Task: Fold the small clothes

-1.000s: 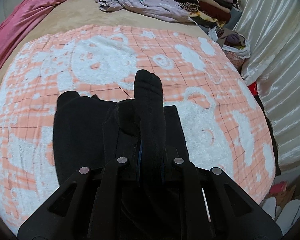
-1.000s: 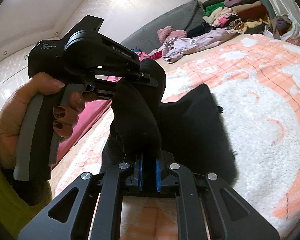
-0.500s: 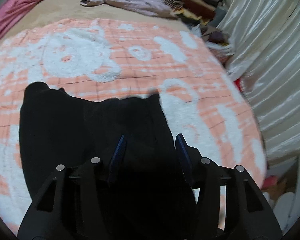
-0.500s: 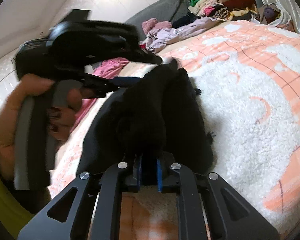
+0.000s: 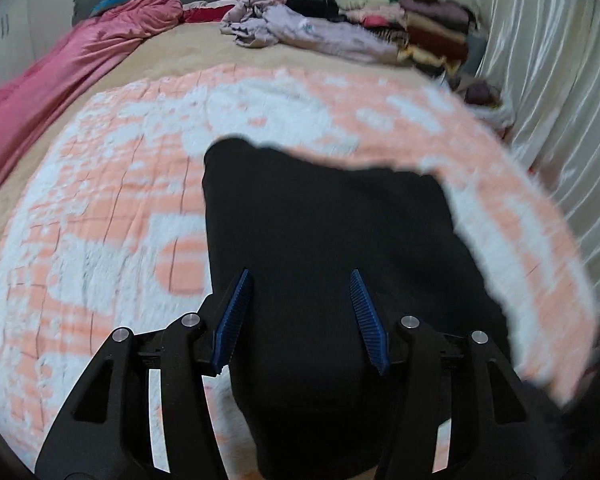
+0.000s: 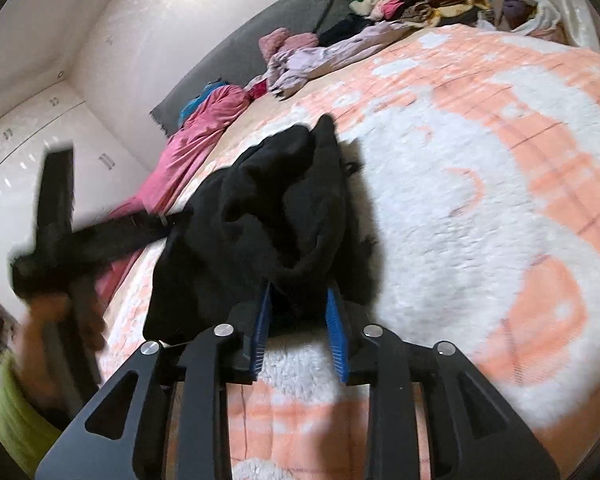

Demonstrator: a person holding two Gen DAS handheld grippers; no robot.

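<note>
A black garment (image 5: pixel 324 240) lies on the orange-and-white blanket (image 5: pixel 120 200). In the left wrist view it spreads flat under my left gripper (image 5: pixel 300 280), whose blue pads are wide apart and hold nothing. In the right wrist view the garment (image 6: pixel 268 216) is bunched in a mound. My right gripper (image 6: pixel 298 300) has its blue pads parted, with a fold of the black cloth lying between them. The blurred left gripper (image 6: pixel 80 240) and the hand holding it show at the left of the right wrist view.
A stack of folded clothes (image 5: pixel 412 28) and a loose lilac garment (image 5: pixel 308 32) lie at the far end of the bed. A pink cover (image 5: pixel 60 80) runs along the left side. A white curtain (image 5: pixel 552 100) hangs on the right. A grey headboard (image 6: pixel 260 28) stands behind.
Both grippers have opened and let go of the black garment. It dropped onto the blanket. The left gripper has pulled back and away to the left.
</note>
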